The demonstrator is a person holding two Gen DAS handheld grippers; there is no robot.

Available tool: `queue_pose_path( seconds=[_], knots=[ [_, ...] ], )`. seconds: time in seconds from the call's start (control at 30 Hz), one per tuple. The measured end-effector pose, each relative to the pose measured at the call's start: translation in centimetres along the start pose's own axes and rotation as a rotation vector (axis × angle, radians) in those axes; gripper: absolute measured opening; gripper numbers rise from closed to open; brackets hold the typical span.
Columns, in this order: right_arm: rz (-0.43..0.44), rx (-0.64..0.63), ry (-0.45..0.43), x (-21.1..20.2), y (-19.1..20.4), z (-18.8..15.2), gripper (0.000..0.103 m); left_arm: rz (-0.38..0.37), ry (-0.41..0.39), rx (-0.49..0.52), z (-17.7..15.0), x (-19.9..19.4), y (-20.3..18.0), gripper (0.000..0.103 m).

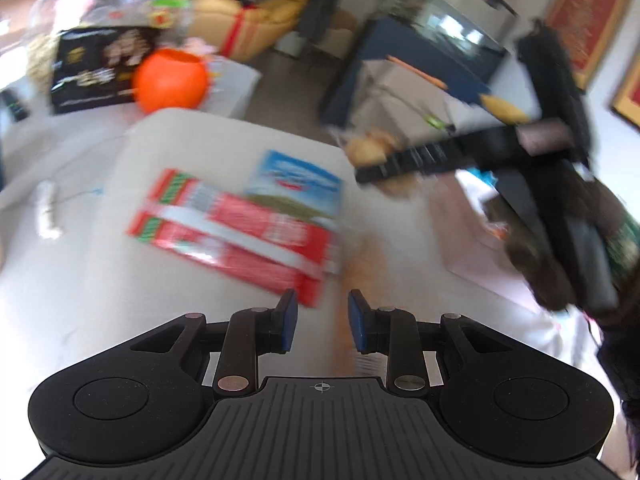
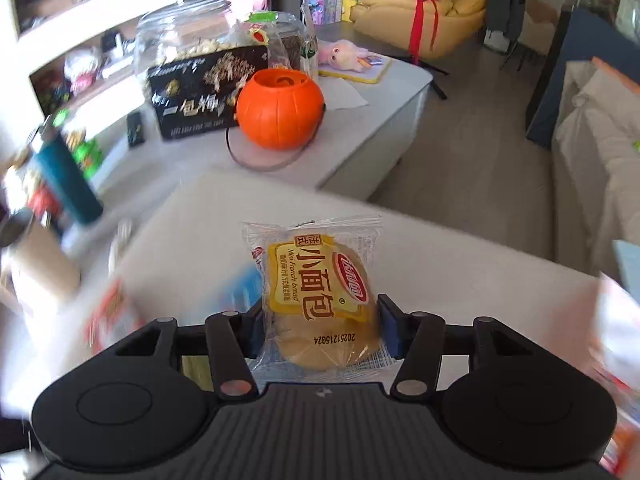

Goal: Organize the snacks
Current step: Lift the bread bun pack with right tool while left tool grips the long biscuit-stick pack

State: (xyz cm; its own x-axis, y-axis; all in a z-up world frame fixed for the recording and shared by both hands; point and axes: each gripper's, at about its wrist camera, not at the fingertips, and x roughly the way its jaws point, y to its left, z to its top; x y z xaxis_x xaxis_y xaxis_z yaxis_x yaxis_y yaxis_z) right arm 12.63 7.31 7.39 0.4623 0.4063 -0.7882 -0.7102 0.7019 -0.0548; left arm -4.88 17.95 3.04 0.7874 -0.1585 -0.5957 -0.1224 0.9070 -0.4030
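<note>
Behind the right gripper clamping bread packet — orange pumpkin pail; left gripper apart

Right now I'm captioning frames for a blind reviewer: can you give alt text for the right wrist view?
The right gripper holds a wrapped bread bun over a white table. Behind it stand an orange pumpkin bucket, a black snack box and a glass jar.
</note>
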Motion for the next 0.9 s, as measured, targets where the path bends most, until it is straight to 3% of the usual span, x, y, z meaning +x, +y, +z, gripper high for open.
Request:
queue_pose_path(
  seconds=[0.07, 0.2, 0.43, 0.57, 0.73, 0.9],
  knots=[
    [-0.010, -0.022, -0.004, -3.1, -0.5, -3.5, 0.054, 0.018, 0.032, 0.063, -0.1, 0.6, -1.9, 0.031],
    [-0.004, 0.076, -0.010, -7.6, -3.2, -11.0, 0.054, 0.077, 0.071, 0.114, -0.3, 2.2, -4.2, 0.034],
    [-0.170, 0.240, -0.041, -10.7, -7.3, -21.4, 0.054, 0.079, 0.120, 0.191, -0.5, 4.6, -7.9, 0.036],
    [-0.262, 0.321, -0.071, -11.0, -9.2, -24.6, 0.056, 0.096, 0.134, 0.226, -0.5, 6.6, -9.6, 0.039],
    [-0.329, 0.367, -0.121, -11.4, -9.8, -27.0, 0.075, 0.131, 0.150, 0.201, 0.0, 8.5, -9.7, 0.038],
    [-0.310, 0.440, -0.161, -11.7, -10.2, -28.0, 0.080, 0.038, 0.193, 0.243, -1.1, 7.9, -11.7, 0.037]
  ],
)
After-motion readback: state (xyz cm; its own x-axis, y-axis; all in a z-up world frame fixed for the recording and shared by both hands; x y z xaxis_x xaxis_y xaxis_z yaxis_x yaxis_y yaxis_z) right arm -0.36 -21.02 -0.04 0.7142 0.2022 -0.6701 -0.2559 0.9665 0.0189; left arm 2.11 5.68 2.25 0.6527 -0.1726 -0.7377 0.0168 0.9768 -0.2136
